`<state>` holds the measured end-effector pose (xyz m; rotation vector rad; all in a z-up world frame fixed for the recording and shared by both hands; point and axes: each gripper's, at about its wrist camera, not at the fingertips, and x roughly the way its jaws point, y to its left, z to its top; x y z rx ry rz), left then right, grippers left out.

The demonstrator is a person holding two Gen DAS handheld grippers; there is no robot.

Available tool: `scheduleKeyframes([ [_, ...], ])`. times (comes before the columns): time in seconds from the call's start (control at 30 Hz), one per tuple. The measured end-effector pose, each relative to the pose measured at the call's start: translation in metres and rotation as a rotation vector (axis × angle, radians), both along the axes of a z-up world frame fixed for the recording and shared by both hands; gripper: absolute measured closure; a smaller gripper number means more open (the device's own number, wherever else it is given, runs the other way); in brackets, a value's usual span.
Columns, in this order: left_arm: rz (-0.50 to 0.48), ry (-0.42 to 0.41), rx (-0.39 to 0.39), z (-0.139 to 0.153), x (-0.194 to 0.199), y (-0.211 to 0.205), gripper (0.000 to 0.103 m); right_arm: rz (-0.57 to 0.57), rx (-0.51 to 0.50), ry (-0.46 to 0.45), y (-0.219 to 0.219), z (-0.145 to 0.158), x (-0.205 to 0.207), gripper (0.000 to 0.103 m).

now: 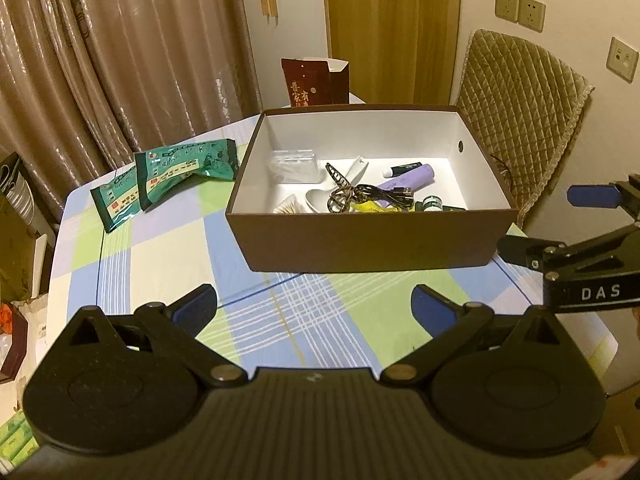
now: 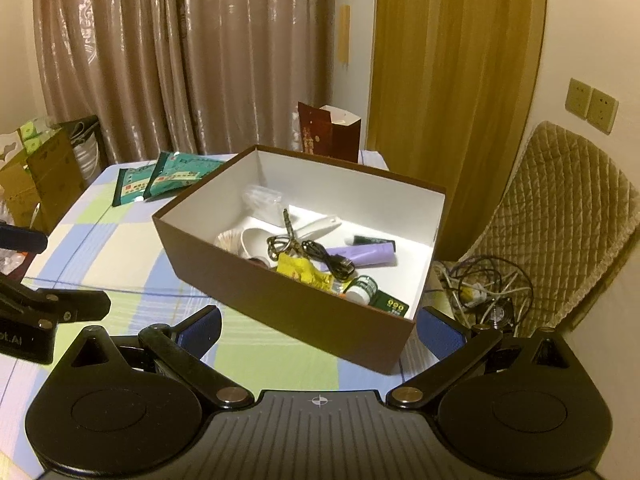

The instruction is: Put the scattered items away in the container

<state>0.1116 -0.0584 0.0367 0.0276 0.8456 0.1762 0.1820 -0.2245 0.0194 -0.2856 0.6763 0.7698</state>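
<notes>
Brown box (image 1: 368, 236), green packets (image 1: 160, 176), checked tablecloth (image 1: 168, 256)

The left hand-held gripper (image 1: 314, 306), black with blue-padded fingers (image 1: 200, 304), is held low over the checked table (image 1: 168, 240) with its jaws spread wide and nothing between them. The right hand-held gripper (image 2: 320, 326), of the same black build with blue pads (image 2: 438, 330), hangs beside it to the right, jaws likewise wide apart and empty, both pointing forward over that table
</notes>
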Motion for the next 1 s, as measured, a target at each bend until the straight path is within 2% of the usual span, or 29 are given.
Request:
scheduleKeyframes([
  [0.37, 0.013, 0.012, -0.016, -0.005, -0.017, 0.004, 0.001, -0.004, -0.016, 0.013, -0.006, -0.004, -0.02, 0.002],
  [1.0, -0.009, 0.018, -0.015, -0.007, -0.021, 0.003, 0.001, 0.002, -0.025, 0.019, -0.001, -0.005, -0.039, 0.002],
])
